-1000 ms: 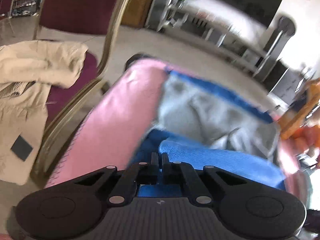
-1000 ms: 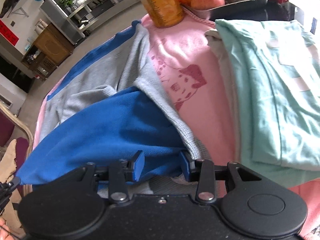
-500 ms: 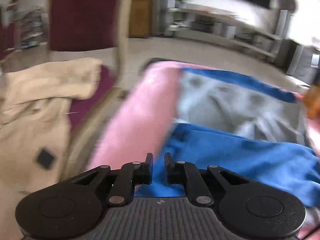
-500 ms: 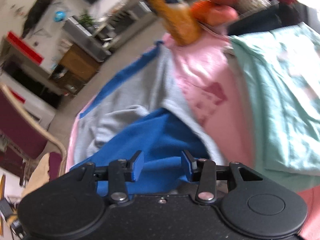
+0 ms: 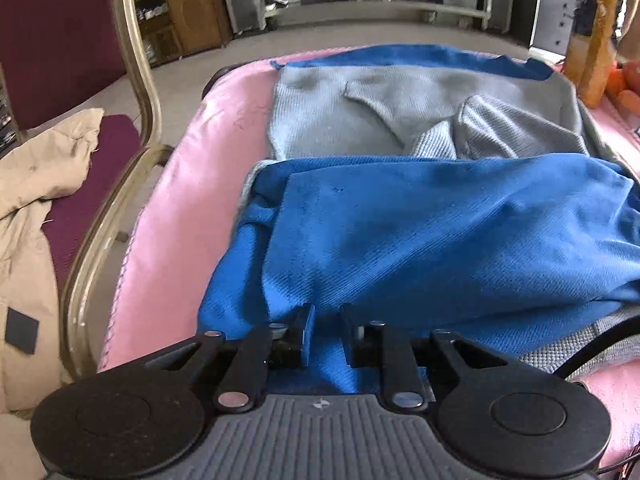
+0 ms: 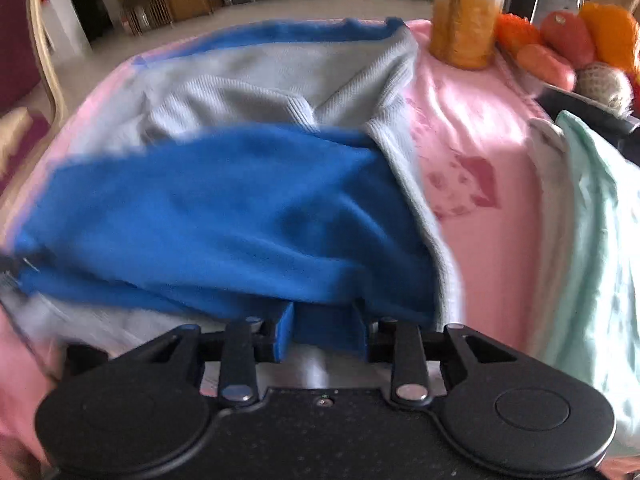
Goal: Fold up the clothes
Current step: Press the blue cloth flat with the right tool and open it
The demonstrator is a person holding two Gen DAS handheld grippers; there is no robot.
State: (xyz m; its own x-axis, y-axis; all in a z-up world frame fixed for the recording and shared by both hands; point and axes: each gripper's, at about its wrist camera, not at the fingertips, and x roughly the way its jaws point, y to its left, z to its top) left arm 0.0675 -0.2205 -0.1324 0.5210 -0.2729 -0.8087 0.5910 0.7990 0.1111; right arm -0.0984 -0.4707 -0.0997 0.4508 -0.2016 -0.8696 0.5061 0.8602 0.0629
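A blue and grey garment lies spread on a pink-covered table (image 5: 176, 200). Its blue layer (image 5: 420, 240) is folded over the near half, and the grey knit inside (image 5: 360, 108) shows behind it. In the left wrist view, my left gripper (image 5: 326, 320) has its fingers slightly apart with the blue hem lying between them. In the right wrist view, the blue layer (image 6: 224, 208) fills the middle, and my right gripper (image 6: 324, 330) is open with the blue hem between its fingers. The grey knit (image 6: 280, 76) lies beyond.
A maroon chair with a gold frame (image 5: 136, 92) stands left of the table with a beige coat (image 5: 28, 208) on it. A tall orange container (image 6: 464, 12) and fruit (image 6: 568, 36) stand at the table's far right. A mint green folded garment (image 6: 600, 240) lies at the right.
Both grippers have swung the blue layer forward over the grey knit. The left gripper's fingers have parted from shut to a small gap. The right gripper's fingers have widened.
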